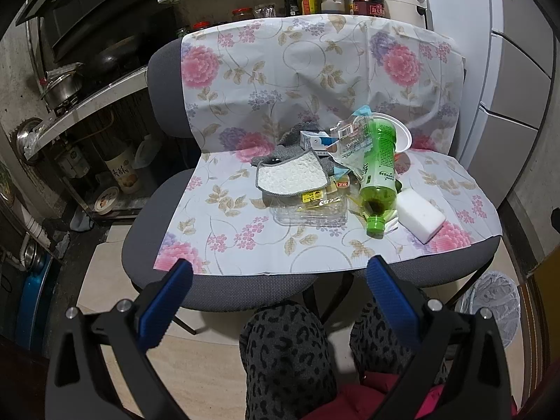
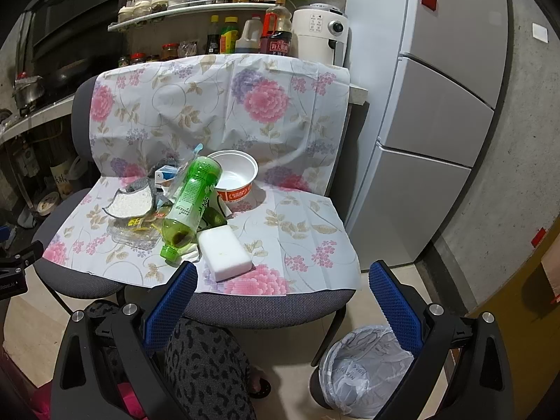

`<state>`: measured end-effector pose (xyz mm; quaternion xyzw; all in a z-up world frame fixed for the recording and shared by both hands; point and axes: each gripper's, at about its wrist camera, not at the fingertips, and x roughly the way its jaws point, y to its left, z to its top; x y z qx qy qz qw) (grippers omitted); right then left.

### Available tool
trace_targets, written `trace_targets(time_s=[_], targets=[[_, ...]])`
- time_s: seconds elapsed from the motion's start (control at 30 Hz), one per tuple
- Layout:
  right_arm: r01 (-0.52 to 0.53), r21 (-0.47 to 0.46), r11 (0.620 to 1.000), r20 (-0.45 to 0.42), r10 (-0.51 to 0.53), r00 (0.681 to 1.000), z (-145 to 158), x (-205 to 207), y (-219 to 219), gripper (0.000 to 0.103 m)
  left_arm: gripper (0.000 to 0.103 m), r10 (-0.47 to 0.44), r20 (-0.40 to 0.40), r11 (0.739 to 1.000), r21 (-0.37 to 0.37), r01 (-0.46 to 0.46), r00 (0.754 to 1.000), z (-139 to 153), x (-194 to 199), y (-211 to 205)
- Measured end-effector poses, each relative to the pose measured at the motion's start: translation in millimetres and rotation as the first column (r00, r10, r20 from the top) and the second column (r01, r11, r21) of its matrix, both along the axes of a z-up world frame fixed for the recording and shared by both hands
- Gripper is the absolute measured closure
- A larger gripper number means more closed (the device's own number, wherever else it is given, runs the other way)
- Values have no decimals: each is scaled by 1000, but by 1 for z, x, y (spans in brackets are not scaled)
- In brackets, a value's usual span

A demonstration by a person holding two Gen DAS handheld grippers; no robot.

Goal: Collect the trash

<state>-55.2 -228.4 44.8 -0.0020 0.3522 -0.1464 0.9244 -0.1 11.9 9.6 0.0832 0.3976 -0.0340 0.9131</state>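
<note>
**Q:** Both grippers, how do they stand?

**A:** Left gripper (image 1: 280,280), with blue ribbed pads on black arms, is spread wide and holds nothing; it hangs before the chair's front edge. Right gripper (image 2: 283,283) is likewise wide apart and empty, above a patterned knee.

**Q:** Where is the trash?

**A:** On a grey fabric chair (image 1: 224,290) draped with a white sheet printed with pink and purple flowers (image 1: 280,70). Going left to right in the left wrist view: a grey-edged white cleaning cloth (image 1: 290,175) at about 10 o'clock of the pile; a crushed clear plastic tray with yellow labels (image 1: 309,210) just below it; a small blue and white carton (image 1: 315,139) behind; a green plastic bottle (image 1: 379,171) lying with its cap toward the camera, resting on a clear wrapper; a white paper bowl (image 1: 402,136) at 1 o'clock; a white rectangular sponge block (image 1: 420,215) at 4 o'clock, just beside the bottle.

**Q:** And a bin?

**A:** A bin lined with a pale plastic bag (image 2: 364,371) stands on the floor at 5 o'clock, beside the chair leg.
</note>
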Motion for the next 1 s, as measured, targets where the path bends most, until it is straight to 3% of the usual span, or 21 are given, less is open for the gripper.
trace_targets(time_s=[1.0], targets=[[0, -1, 1000, 2, 0, 1000, -1, -1, -1, 6, 6, 2, 5, 1000, -3, -1, 1000, 2, 1, 1]])
